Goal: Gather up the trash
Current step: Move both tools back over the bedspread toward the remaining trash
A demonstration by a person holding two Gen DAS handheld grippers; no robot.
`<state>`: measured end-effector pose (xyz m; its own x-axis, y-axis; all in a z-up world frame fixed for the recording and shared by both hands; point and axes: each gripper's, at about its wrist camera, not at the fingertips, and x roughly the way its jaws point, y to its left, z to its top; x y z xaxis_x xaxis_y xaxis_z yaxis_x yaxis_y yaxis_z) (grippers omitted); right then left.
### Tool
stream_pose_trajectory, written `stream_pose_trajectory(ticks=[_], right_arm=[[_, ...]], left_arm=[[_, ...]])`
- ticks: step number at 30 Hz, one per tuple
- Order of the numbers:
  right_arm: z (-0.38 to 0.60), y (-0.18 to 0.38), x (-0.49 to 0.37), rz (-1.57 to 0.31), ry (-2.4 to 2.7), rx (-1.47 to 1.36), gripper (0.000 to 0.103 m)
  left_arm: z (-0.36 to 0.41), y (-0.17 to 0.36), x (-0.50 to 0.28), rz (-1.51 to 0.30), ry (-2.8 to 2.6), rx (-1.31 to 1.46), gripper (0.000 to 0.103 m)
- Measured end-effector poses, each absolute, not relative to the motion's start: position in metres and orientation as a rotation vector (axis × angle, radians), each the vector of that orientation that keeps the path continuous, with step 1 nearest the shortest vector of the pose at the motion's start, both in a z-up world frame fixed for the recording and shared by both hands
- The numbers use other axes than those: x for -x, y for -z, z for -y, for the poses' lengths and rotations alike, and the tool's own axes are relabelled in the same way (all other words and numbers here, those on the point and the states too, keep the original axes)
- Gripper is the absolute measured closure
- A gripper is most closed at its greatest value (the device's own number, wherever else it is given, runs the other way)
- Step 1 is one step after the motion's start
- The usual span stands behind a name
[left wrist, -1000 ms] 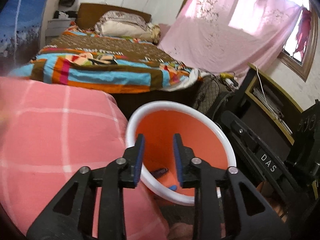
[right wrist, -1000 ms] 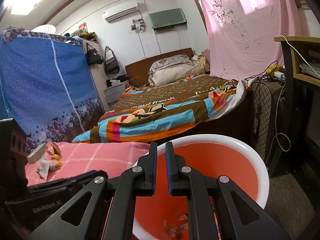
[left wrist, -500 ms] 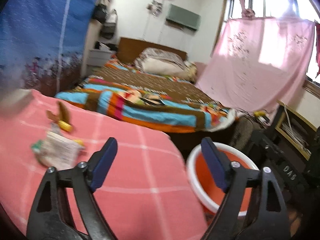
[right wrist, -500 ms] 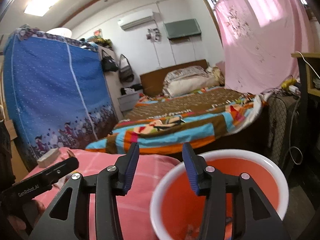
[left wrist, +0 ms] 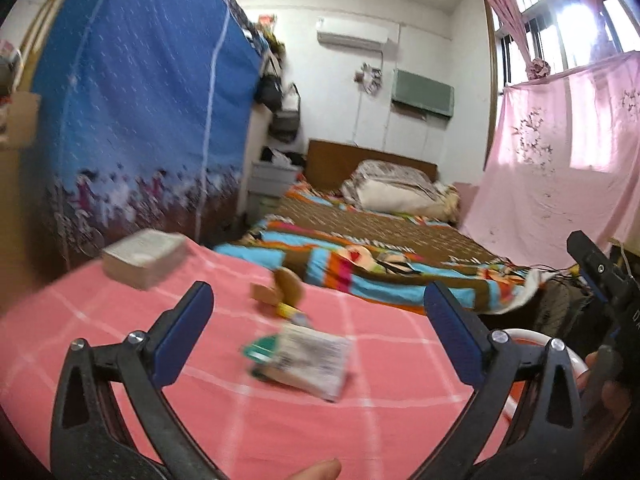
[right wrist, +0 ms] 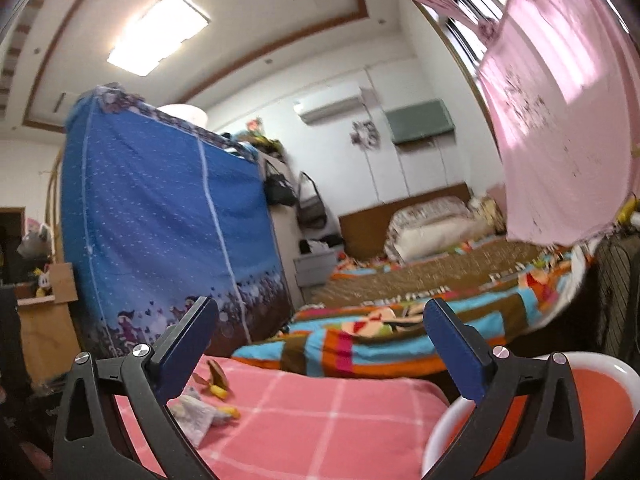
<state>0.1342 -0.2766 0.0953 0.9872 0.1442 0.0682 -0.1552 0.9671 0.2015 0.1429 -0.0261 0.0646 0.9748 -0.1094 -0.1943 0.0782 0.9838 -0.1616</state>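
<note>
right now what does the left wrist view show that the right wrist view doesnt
Only the left wrist view shows the tissue pack at the far edge of the pink checked cloth, the printed side of the flat wrapper, and the right claw's black body at its right edge. Only the right wrist view shows the orange inside of the bin, the ceiling light and the cardboard box with a toy. Both show the bin's white rim, the wrapper, the yellow and brown scraps, the bed, and an open claw, left and right.
</note>
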Motion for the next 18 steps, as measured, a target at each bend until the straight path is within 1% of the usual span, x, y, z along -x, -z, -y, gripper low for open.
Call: stream_pose_trajectory(ticks=[5,8,14,18], right_arm=[[0.25,-0.094,-0.137,0.101,-0.184,-0.153,0.0],[0.24,-0.091,-0.142,0.097,-0.194,-0.136,0.0],[0.216,-0.081,-0.16,0.036,-0.215,-0.104,0.0],[0.2,-0.074,-0.175,-0.046,-0.239,-0.076,0.0]], left_arm=[[0.001,-0.062,-0.139,-0.159,0.058,0.125,0.0],[-0.009,-0.059,-0.141,-0.154,0.036,0.101,0.0],[-0.03,-0.051,-0.146,-0.133,-0.009,0.098,0.0],[-0.042,-0.051,-0.157,-0.2,-0.05,0.083,0.0]])
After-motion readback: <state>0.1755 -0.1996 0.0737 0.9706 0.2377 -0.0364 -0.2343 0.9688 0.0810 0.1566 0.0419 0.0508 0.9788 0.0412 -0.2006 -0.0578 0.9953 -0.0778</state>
